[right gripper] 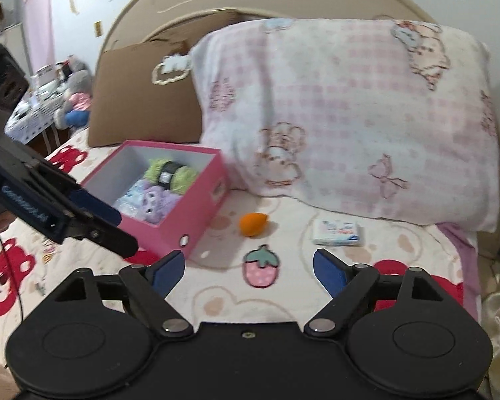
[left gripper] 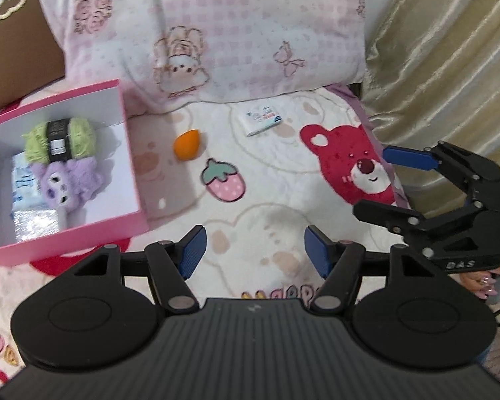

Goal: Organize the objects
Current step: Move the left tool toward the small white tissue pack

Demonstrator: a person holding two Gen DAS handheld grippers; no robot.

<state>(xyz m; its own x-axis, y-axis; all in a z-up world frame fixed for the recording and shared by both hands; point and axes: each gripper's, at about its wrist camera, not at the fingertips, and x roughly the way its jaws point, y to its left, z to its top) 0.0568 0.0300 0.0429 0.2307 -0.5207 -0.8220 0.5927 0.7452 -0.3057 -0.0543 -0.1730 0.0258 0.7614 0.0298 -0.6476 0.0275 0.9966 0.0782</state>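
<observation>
Blanket (left gripper: 266, 206) lies bare between pink box (left gripper: 130, 153) and empty, wide-spread left tongs (left gripper: 255, 250) and right tongs (right gripper: 249, 266).

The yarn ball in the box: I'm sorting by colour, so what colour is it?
Light green yarn ball with a black label band, clearest in the left wrist view.
</observation>
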